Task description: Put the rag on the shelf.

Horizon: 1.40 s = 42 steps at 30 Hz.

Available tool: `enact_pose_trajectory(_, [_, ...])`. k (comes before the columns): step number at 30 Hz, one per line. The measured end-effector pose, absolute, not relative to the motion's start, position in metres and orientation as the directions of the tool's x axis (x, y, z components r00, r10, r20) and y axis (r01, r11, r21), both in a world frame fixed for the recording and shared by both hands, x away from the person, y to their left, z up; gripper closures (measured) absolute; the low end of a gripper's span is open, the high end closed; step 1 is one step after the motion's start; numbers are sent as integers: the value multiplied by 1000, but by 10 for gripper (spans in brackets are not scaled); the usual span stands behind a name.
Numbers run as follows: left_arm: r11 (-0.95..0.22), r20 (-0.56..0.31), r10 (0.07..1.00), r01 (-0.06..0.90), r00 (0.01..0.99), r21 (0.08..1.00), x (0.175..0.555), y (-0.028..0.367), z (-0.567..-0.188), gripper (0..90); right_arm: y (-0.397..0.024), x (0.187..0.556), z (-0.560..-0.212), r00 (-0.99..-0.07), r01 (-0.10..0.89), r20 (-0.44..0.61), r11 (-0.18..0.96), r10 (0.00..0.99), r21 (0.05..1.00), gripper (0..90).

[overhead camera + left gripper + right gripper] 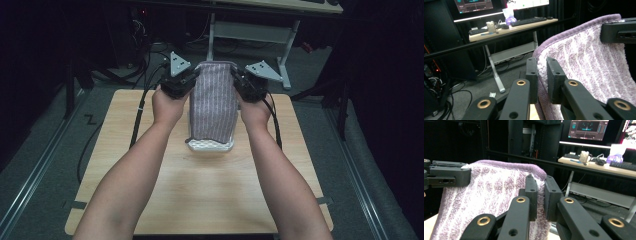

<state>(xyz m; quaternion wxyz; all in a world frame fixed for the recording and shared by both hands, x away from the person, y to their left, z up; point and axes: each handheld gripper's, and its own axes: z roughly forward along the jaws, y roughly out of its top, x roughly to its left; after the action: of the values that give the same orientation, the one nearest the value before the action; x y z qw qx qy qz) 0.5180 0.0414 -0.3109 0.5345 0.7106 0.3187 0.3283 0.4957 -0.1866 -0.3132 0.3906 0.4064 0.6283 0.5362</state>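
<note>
A purple-and-white striped towel (pixel 214 102) hangs lifted above the wooden table (pixel 200 190), its lower edge resting on the table. My left gripper (pixel 192 77) is shut on the towel's upper left corner, and my right gripper (pixel 236 78) is shut on its upper right corner. In the left gripper view the towel (pixel 586 65) runs off to the right from between the jaws of my left gripper (pixel 542 62), with the other gripper's jaw (pixel 617 31) at its far corner. In the right gripper view the towel (pixel 486 195) spreads left of my right gripper (pixel 541 181).
Beyond the table stands a desk (pixel 509 28) with keyboards (pixel 527 21), monitors and a white leg frame (pixel 250 30). Cables (pixel 137 115) trail off the table's left side. Dark floor and metal rails flank the table.
</note>
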Motion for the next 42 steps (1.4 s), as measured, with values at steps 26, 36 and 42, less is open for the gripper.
enact_pose_trajectory(26, [-173,-53,825,340,562,924,529,49,-358,536,-192,519,-353,-386,352,-3,151,922,924,476])
enact_pose_trajectory(36, [-147,-78,809,329,582,933,508,61,-354,487,-191,502,-350,-400,336,-10,157,916,929,458])
enact_pose_trajectory(42, [-144,-93,794,334,601,932,501,72,-354,414,-197,489,-353,-414,318,-25,170,910,933,465])
